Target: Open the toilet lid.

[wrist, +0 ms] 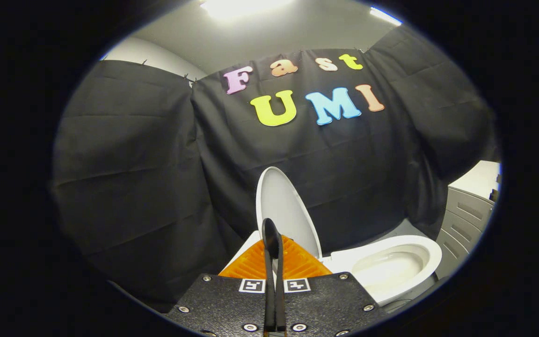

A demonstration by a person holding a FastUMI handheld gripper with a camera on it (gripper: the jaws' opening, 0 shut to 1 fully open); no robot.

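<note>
Gripper [273, 243] sits low and looks forward and somewhat upward at the black cloth booth wall [157, 178], its body tilted so the scene leans. The two fingers [269, 281] run side by side, pressed together along their whole length with no gap at the tips, and nothing is held between them (an orange ribbed wedge-shaped part [297, 264] of the tool spreads out either side of them, above a dark textured plate [325, 299] with screws). Just beyond the fingertips stands the white oval plastic toilet lid [283, 206], raised and close to upright, long axis running up and down with a slight lean, its inner face turned toward the bowl. The lid rises from the rear edge of the white ceramic toilet [414, 248]; whether the fingertips touch it cannot be told. The bowl opening [386, 269] lies uncovered, ahead and to the right of the fingers, its long axis pointing away from the lid. A grey cabinet with drawer fronts [466, 220] stands just past the toilet's front edge.
</note>
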